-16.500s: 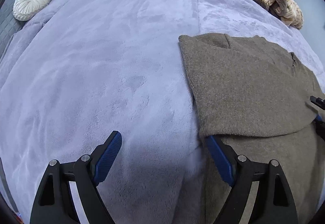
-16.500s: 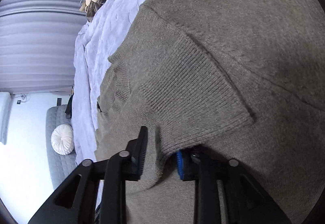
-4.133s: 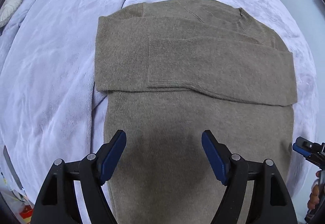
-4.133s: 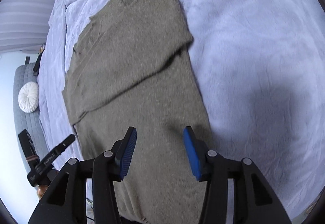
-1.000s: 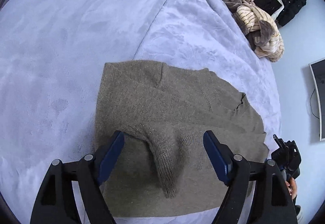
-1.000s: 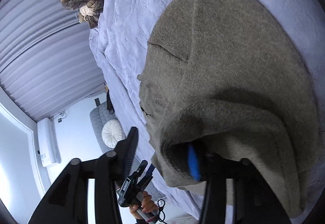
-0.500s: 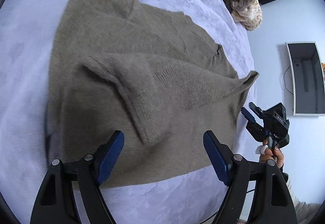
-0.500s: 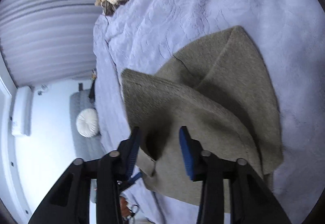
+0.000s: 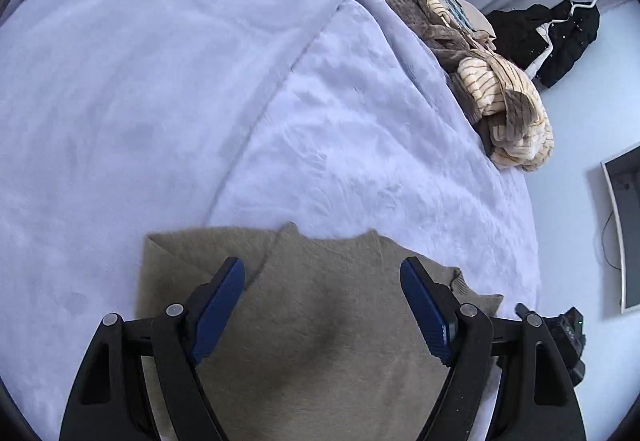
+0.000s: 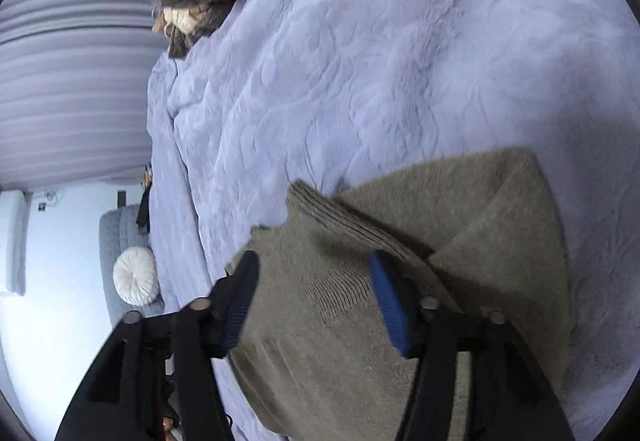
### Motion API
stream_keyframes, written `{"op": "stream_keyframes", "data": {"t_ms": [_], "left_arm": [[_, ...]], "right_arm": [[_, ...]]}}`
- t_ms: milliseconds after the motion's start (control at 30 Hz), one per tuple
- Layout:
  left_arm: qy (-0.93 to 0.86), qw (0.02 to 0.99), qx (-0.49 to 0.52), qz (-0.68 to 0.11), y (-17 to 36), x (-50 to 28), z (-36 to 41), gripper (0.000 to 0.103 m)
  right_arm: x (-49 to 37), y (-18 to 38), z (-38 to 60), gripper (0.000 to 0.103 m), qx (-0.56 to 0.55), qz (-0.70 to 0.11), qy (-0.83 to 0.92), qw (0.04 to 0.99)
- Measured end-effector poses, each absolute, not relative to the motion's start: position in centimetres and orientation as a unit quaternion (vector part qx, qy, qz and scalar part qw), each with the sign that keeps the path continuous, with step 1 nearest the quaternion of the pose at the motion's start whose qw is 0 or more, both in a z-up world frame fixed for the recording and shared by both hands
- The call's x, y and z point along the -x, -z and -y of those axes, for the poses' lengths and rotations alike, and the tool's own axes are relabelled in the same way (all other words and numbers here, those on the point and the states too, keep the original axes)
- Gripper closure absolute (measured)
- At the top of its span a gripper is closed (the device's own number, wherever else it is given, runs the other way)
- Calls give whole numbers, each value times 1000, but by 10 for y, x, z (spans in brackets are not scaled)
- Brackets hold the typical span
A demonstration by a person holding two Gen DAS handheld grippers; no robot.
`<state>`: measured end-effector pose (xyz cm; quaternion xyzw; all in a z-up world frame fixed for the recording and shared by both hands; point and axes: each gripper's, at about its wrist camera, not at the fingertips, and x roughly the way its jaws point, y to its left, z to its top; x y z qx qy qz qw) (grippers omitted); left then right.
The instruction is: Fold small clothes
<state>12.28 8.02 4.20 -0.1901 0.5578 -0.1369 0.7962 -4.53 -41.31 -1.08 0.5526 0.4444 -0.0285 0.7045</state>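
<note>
Lying folded on the lavender bed blanket [image 9: 200, 81], the olive-brown knit sweater [image 9: 320, 321] sits beneath both claws. The left claw [image 9: 322, 305] hovers over it, spread wide and gripping nothing. The right claw [image 10: 312, 305] is opening above the sweater's ribbed fold, its pads off the fabric. A heap of striped clothes [image 9: 496, 97] sits well apart near the bed's edge.
</note>
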Motion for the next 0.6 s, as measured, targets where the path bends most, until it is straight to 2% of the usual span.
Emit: {"op": "stream_keyframes", "data": {"t_ms": [233,433,600], "left_arm": [[138,771,102,-614,-27,-74,-109,22],[128,727,99,-667,11,-8,-135,22],[135,716,112,-676,24,14,-144,22]], "right_arm": [[74,-15,411,32,-493,-477,7,728],[140,-7,400,32,-437,-532,12,725],[186,7,396,32,-448,-550,23,704]]}}
